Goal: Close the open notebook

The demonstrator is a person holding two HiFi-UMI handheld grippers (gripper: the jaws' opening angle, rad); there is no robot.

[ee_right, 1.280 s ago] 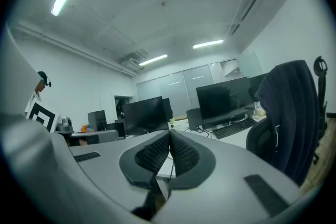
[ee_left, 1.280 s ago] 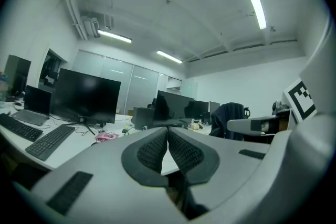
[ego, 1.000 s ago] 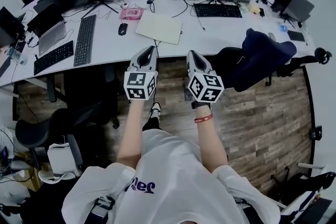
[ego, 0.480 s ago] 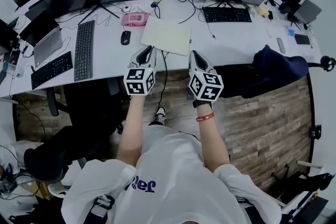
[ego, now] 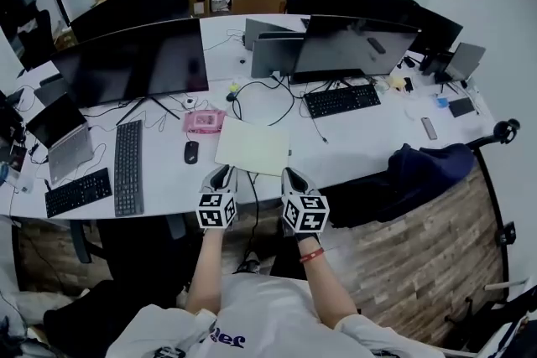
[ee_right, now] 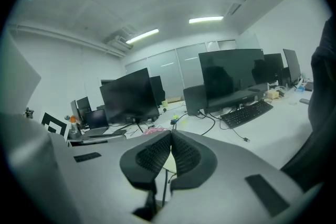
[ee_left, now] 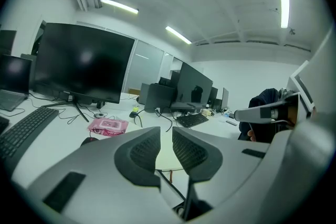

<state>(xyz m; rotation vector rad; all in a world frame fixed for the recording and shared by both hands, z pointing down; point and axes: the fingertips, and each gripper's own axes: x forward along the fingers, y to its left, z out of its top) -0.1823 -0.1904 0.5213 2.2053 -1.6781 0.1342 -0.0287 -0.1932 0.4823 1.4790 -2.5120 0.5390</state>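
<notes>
The notebook (ego: 253, 147) is a cream, flat rectangle near the front edge of the white desk (ego: 361, 142). Both grippers are side by side at that edge, pointing at it, just short of its near side. My left gripper (ego: 223, 172) faces the notebook's left half. Its jaws are opening, with a narrow gap and nothing between them (ee_left: 165, 131). My right gripper (ego: 289, 173) faces the right half, and its jaws are shut and empty (ee_right: 171, 136). A pale sliver of the notebook (ee_left: 164, 161) shows past the left jaws.
A mouse (ego: 191, 152) and a pink packet (ego: 204, 121) lie left of the notebook, with a black keyboard (ego: 128, 166) beyond. Monitors (ego: 134, 61) stand behind, and a second keyboard (ego: 339, 100) and cables lie to the right. A dark jacket (ego: 428, 172) hangs over a chair on the right.
Both grippers have moved forward from over the floor to the desk's front edge, close to the notebook. The head view now takes in more of the room.
</notes>
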